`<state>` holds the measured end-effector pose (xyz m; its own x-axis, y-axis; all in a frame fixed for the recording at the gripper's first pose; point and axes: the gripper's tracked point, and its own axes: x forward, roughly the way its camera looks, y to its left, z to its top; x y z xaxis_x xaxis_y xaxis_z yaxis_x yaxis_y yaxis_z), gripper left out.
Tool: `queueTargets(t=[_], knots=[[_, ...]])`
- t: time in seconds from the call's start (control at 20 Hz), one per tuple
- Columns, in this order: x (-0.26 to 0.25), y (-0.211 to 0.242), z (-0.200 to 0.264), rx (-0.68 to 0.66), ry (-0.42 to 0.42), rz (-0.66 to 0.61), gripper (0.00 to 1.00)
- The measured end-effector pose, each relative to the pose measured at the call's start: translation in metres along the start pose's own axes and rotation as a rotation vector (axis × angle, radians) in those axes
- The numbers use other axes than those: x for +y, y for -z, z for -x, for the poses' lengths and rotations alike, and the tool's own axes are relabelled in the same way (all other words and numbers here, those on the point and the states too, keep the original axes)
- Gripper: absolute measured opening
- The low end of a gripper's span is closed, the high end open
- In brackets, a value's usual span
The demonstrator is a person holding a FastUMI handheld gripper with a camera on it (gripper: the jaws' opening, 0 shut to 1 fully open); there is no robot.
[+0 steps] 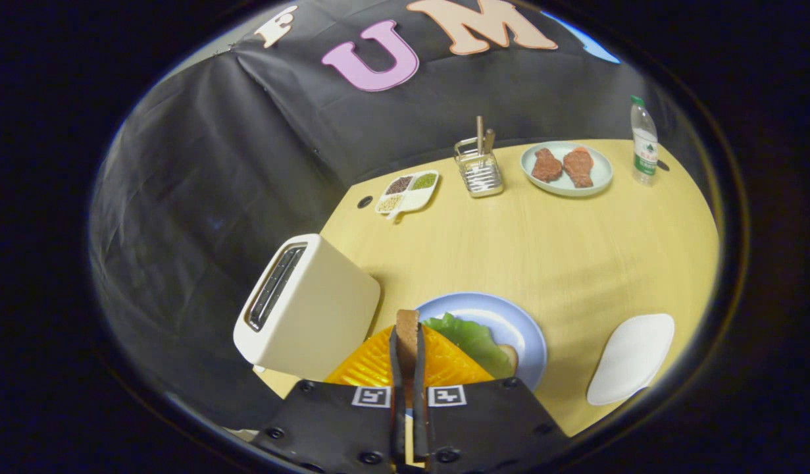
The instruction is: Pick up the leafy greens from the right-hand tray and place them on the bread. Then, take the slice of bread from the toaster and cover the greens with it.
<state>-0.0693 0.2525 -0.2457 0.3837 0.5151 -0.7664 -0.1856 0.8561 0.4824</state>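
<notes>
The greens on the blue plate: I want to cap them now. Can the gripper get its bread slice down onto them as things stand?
Probably yes. The gripper is shut on the bread slice right by the leafy greens on the blue plate; nothing lies between, and the toaster stands aside.

Light wooden desk (523, 250), pretty spread out: cream toaster (312, 309), blue plate (520, 329), empty white tray (632, 355), then further back a divided snack dish (408, 192), utensil rack (480, 171), plate of meat (566, 169) and a water bottle (643, 141) (standing upright).

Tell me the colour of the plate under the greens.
Light blue plate, seen in the gripper view, just beyond the gripper shut on a bread slice.
</notes>
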Motion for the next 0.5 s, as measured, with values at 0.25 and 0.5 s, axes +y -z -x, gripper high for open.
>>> queueTargets(t=[0.25, 0.5], knots=[[-0.031, 0.014, -0.005, 0.015, 0.057, 0.012, 0.11], [-0.058, 0.024, -0.006, 0.026, 0.097, -0.02, 0.2]])
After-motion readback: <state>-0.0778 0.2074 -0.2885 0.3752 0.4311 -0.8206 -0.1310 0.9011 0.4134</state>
